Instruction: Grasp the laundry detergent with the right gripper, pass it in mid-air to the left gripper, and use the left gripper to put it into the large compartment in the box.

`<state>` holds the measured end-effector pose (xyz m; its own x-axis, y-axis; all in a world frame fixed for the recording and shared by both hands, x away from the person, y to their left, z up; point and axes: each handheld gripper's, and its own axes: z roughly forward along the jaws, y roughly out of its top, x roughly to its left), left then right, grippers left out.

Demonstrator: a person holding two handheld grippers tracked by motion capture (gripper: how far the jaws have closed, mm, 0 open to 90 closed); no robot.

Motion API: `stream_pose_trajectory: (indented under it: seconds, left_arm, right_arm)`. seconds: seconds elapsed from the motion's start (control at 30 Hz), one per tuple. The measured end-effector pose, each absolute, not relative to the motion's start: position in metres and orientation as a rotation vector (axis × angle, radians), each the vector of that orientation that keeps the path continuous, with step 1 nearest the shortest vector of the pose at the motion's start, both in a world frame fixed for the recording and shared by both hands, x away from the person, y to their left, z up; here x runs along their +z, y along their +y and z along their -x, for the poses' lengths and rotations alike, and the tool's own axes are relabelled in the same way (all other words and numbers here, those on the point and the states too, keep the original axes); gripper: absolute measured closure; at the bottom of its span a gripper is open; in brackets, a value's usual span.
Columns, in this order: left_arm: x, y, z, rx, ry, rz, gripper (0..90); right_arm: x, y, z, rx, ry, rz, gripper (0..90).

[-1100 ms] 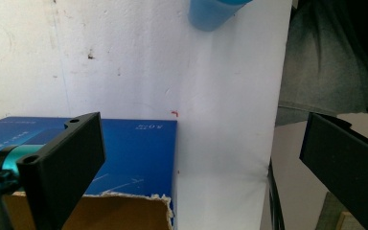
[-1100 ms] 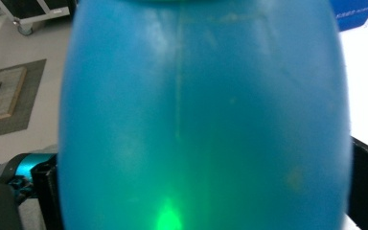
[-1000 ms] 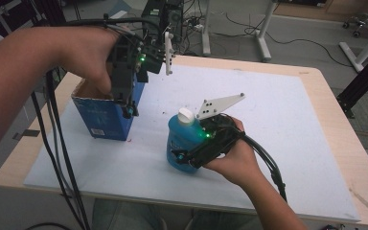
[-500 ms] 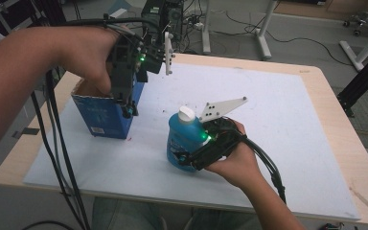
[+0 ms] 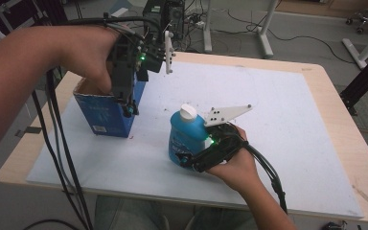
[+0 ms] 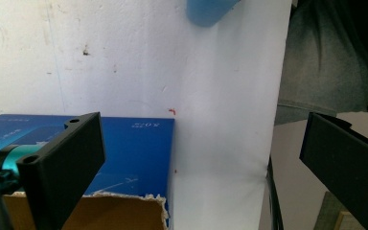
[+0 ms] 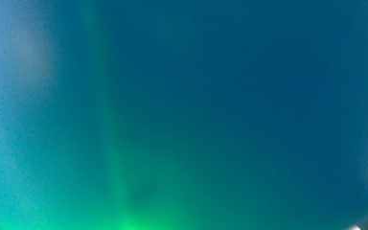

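Clamping the blue bottle (image 5: 186, 136) unmoved, the right claw (image 5: 191, 154) stays put; left claw (image 5: 127, 106) gapes above the box (image 5: 103, 115)

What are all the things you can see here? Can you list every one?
blue bottle: one, blue with a white cap, upright on the white sheet, near the front middle
blue box: one, blue cardboard, top open, on the left of the white sheet
white sheet: one, white, covering most of the table
table: one, light wood
left gripper: one, black, jaws wide apart at the blue box's right edge
right gripper: one, black, pressed against the blue bottle; jaws hidden
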<state>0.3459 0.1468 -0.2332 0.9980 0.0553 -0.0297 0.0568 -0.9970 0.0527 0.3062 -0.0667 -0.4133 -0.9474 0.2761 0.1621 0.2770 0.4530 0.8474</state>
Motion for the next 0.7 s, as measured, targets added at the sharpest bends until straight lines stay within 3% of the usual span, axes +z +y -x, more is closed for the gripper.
stream_pose_trajectory:
  seconds: [0.23, 0.37, 0.7]
  left_arm:
    - [-0.233, 0.147, -0.346, -0.044, 0.087, -3.085, 1.7]
    - [-0.234, 0.147, -0.346, -0.044, 0.088, -3.086, 1.7]
    - [-0.235, 0.148, -0.348, -0.048, 0.090, -3.089, 1.7]
  right_arm:
    - [-0.422, -0.067, -0.305, -1.625, -2.652, 0.539, 4.8]
    - [-0.425, -0.069, -0.304, -1.665, -2.635, 0.526, 14.9]
    - [-0.427, -0.069, -0.306, -1.696, -2.619, 0.507, 19.4]
